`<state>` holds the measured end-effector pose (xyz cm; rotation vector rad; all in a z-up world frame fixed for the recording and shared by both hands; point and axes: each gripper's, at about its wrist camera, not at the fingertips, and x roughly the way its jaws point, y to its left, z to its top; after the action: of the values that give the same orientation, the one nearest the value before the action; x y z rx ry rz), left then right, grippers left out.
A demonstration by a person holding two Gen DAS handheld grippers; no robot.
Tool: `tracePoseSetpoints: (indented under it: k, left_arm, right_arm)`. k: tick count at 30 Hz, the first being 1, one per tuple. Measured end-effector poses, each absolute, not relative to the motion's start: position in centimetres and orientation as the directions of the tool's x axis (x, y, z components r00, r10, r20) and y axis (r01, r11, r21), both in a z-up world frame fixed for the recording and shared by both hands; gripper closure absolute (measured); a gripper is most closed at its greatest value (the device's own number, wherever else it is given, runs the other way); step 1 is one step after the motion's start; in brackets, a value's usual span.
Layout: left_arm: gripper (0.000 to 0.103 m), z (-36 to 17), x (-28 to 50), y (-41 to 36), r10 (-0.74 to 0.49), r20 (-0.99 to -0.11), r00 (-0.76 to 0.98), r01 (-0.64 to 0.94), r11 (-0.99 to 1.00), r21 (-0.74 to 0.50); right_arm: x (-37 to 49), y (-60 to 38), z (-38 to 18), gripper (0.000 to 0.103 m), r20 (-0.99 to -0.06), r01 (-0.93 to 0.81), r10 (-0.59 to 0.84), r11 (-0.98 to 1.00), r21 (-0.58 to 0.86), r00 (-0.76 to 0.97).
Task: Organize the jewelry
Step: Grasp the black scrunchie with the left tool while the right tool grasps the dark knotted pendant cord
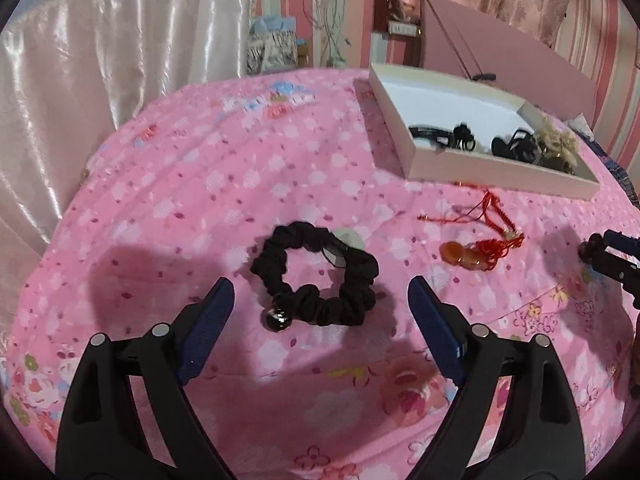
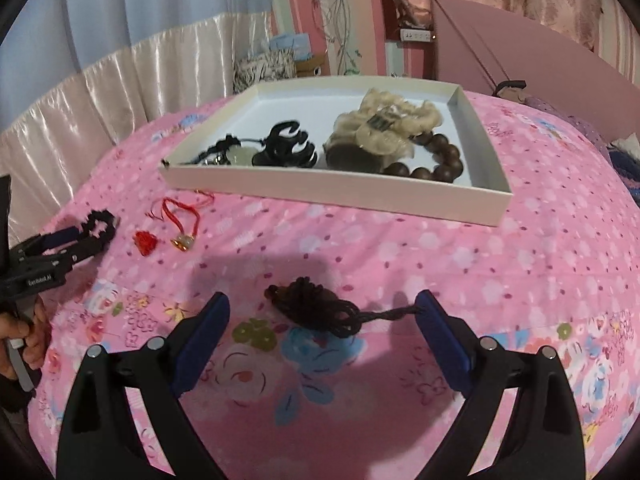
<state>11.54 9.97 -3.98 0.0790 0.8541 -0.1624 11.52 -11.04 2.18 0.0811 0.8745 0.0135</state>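
In the left wrist view my left gripper (image 1: 320, 300) is open, its blue pads on either side of a black scrunchie (image 1: 316, 280) lying on the pink bedspread. A red-cord pendant (image 1: 480, 248) lies to its right. In the right wrist view my right gripper (image 2: 322, 312) is open around a dark braided cord with a bead (image 2: 320, 306). A shallow white box (image 2: 280, 188) behind it holds a black claw clip (image 2: 286, 148), a cream scrunchie (image 2: 384, 124) and a wooden bead bracelet (image 2: 436, 160).
The pink floral bedspread (image 2: 400, 256) covers the whole work surface. A pink box lid (image 2: 520, 52) stands behind the box. Satin curtains (image 1: 80, 80) hang at the left. The left gripper also shows in the right wrist view (image 2: 84, 236) at the far left.
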Motion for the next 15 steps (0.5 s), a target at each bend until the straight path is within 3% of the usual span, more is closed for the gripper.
tracePoseSetpoints:
  k: [2, 4, 9, 11, 15]
  left_arm:
    - [0.029, -4.3, 12.0, 9.9, -0.123, -0.766, 0.631, 0.181, 0.983, -0.009]
    - [0.042, -4.4, 12.2, 9.7, -0.127, -0.769, 0.626, 0.185, 0.983, -0.012]
    - [0.075, -4.4, 12.2, 9.8, -0.153, -0.761, 0.631, 0.194, 0.980, -0.036]
    - [0.082, -4.3, 12.1, 10.1, -0.173, -0.751, 0.637, 0.198, 0.978, -0.058]
    - [0.083, -3.4, 11.3, 9.9, -0.196, -0.727, 0.658, 0.213, 0.975, -0.071]
  right_arm:
    - [12.0, -10.8, 1.8, 0.012, -0.784, 0.027, 0.025, 0.998, 0.052, 0.620]
    - [12.3, -10.8, 1.5, 0.039, -0.795, 0.029, 0.020, 0.998, 0.047, 0.606]
    - [11.9, -11.3, 1.4, 0.071, -0.784, 0.036, 0.038, 0.996, 0.077, 0.619]
    - [11.7, -11.9, 1.5, 0.072, -0.776, 0.038, 0.069, 0.992, 0.118, 0.627]
    - [11.1, -12.3, 2.0, 0.074, -0.756, 0.028, 0.105, 0.987, 0.160, 0.647]
